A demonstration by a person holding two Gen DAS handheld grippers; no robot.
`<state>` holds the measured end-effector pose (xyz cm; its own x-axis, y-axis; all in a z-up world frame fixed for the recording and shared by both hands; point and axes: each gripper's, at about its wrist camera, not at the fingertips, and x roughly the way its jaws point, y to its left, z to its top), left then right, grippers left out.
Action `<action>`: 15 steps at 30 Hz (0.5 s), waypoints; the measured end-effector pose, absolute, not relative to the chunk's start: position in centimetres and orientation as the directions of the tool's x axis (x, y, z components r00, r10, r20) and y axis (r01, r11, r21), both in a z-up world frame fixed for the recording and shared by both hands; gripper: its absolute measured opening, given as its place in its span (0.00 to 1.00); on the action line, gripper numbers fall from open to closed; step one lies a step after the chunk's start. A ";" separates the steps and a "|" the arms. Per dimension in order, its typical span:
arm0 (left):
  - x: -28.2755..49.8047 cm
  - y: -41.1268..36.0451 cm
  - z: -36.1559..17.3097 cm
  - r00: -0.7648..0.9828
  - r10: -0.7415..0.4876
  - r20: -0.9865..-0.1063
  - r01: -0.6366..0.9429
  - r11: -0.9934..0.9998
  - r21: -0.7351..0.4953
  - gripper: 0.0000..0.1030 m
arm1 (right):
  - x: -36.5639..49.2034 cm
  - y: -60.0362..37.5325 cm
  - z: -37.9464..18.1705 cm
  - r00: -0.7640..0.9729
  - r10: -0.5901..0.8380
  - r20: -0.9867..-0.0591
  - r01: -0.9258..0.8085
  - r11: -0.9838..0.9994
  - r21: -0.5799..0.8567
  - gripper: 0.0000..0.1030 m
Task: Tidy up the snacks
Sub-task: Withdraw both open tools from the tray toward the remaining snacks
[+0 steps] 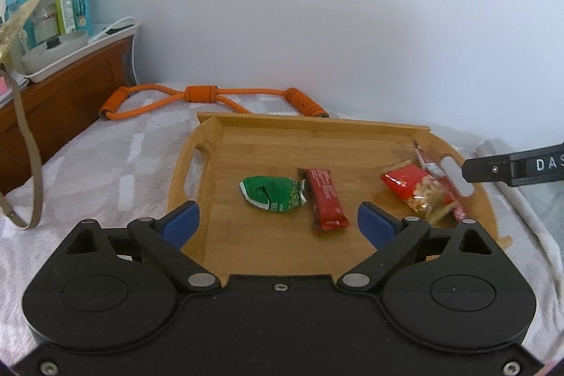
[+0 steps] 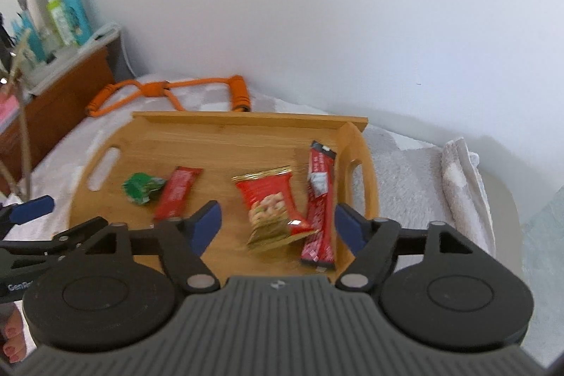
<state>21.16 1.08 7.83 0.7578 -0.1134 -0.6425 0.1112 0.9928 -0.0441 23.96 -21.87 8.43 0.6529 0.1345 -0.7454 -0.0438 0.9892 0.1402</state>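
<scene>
A wooden tray (image 1: pixel 246 143) (image 2: pixel 211 136) lies on a bed and holds several snacks. A crumpled green packet (image 1: pixel 273 192) (image 2: pixel 142 187) lies beside a red bar (image 1: pixel 326 199) (image 2: pixel 176 194). A red nut bag (image 1: pixel 419 191) (image 2: pixel 273 205) lies next to a long red stick pack (image 1: pixel 437 175) (image 2: pixel 319 203) at the tray's right side. My left gripper (image 1: pixel 278 224) is open and empty above the tray's near edge. My right gripper (image 2: pixel 278 224) is open and empty, just above the nut bag and stick pack.
An orange exercise band (image 1: pixel 211 99) (image 2: pixel 169 92) lies behind the tray by the white wall. A wooden cabinet (image 1: pixel 60 101) with bottles (image 1: pixel 72 2) stands at the left. A tan strap (image 1: pixel 28 143) hangs at the left. A folded towel (image 2: pixel 465 185) lies right of the tray.
</scene>
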 end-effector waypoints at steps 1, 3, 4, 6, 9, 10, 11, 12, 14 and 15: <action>20.5 1.1 8.1 0.761 -0.114 -0.639 0.112 0.993 -0.043 0.96 | 23.1 -21.8 8.6 0.657 0.148 -0.739 -0.052 0.987 0.152 0.87; 19.1 1.3 8.4 0.766 -0.119 -0.632 0.120 0.992 -0.041 0.97 | 21.5 -21.7 8.6 0.667 0.164 -0.727 -0.066 0.985 0.162 0.89; 18.4 1.4 8.5 0.768 -0.126 -0.628 0.129 0.991 -0.042 0.98 | 20.6 -21.7 8.5 0.670 0.168 -0.723 -0.074 0.984 0.160 0.91; 16.9 1.6 8.6 0.770 -0.138 -0.623 0.141 0.989 -0.046 0.99 | 19.1 -21.7 8.5 0.679 0.172 -0.713 -0.083 0.984 0.159 0.96; 14.6 2.0 8.3 0.773 -0.149 -0.617 0.146 0.988 -0.056 0.99 | 16.7 -21.9 8.3 0.702 0.185 -0.688 -0.100 0.982 0.161 1.00; 14.0 2.0 8.2 0.772 -0.153 -0.617 0.149 0.987 -0.057 0.99 | 15.8 -22.0 8.2 0.711 0.182 -0.679 -0.102 0.982 0.156 1.00; 13.4 2.1 8.0 0.772 -0.154 -0.617 0.152 0.987 -0.056 1.00 | 15.1 -22.0 8.1 0.717 0.177 -0.674 -0.102 0.983 0.150 1.00; 12.7 2.1 7.7 0.770 -0.155 -0.618 0.156 0.986 -0.053 1.00 | 14.5 -22.2 7.9 0.723 0.171 -0.670 -0.100 0.985 0.142 1.00; 11.8 2.2 7.1 0.768 -0.150 -0.623 0.159 0.986 -0.041 1.00 | 13.4 -22.6 7.4 0.731 0.157 -0.665 -0.090 0.987 0.134 1.00; 11.4 2.2 6.7 0.766 -0.145 -0.626 0.157 0.987 -0.035 1.00 | 12.9 -22.9 7.1 0.736 0.148 -0.661 -0.083 0.988 0.129 1.00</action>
<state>11.42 2.17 6.69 0.7665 -0.1447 -0.6257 0.1575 0.9869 -0.0353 12.87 -22.87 7.10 0.7357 0.1484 -0.6609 -0.0832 0.9881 0.1292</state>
